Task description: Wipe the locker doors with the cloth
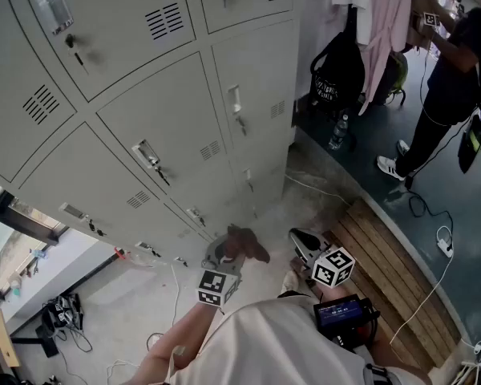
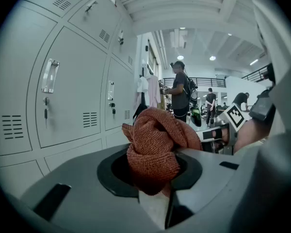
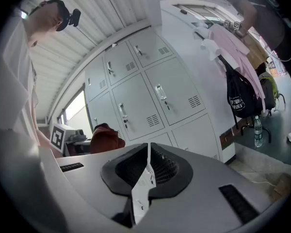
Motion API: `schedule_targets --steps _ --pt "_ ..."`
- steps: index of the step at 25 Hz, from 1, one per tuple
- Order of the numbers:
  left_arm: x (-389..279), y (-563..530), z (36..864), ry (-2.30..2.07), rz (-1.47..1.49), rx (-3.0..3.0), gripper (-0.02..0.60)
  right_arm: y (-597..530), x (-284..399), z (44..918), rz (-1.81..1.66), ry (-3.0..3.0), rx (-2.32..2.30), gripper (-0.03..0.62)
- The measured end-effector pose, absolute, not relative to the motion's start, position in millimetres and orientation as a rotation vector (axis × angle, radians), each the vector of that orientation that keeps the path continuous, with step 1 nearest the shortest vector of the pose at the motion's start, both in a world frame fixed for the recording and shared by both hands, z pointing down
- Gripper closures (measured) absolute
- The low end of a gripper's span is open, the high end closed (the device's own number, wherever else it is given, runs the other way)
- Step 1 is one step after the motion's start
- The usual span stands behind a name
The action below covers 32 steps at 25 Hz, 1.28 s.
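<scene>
Since the left gripper (image 2: 154, 176) is pinching the bunched rust-red cloth (image 2: 154, 147), that arm does the wiping. The locker doors (image 2: 70, 98) lie ahead and to its left, near but not touching, with nothing between. The right gripper (image 3: 148, 171) has its jaws pressed together, empty, on the far side from the lockers; the wooden bench (image 1: 389, 283) sits behind, out of the way.

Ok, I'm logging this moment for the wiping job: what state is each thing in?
left gripper: shut on the cloth
cloth: bunched up, held between the jaws
right gripper: shut, empty
locker doors: closed
water bottle: upright on the floor
</scene>
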<state>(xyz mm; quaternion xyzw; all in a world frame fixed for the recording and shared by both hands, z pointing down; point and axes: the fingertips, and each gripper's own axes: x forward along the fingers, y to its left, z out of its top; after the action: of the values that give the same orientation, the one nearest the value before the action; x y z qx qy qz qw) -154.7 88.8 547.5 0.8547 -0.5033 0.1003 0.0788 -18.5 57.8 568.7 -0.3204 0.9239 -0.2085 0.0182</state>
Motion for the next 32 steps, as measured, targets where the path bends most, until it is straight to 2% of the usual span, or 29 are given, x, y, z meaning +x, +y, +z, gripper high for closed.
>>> schedule_targets --steps 13,19,26,32 --pt "-106 -14 526 -1.678 0.317 2.45 0.468 -54 44 553 -0.654 2.89 -0.865 0.565" --pt "-117 -30 528 -1.729 0.348 2.397 0.468 -76 47 560 -0.712 2.87 -0.842 0.565" --pt "-159 -65 552 -1.809 0.382 2.251 0.468 -90 36 567 -0.734 2.905 -0.862 0.565" --pt "-176 -110 598 -1.687 0.149 1.961 0.468 -114 46 560 -0.705 2.922 -0.949 0.565"
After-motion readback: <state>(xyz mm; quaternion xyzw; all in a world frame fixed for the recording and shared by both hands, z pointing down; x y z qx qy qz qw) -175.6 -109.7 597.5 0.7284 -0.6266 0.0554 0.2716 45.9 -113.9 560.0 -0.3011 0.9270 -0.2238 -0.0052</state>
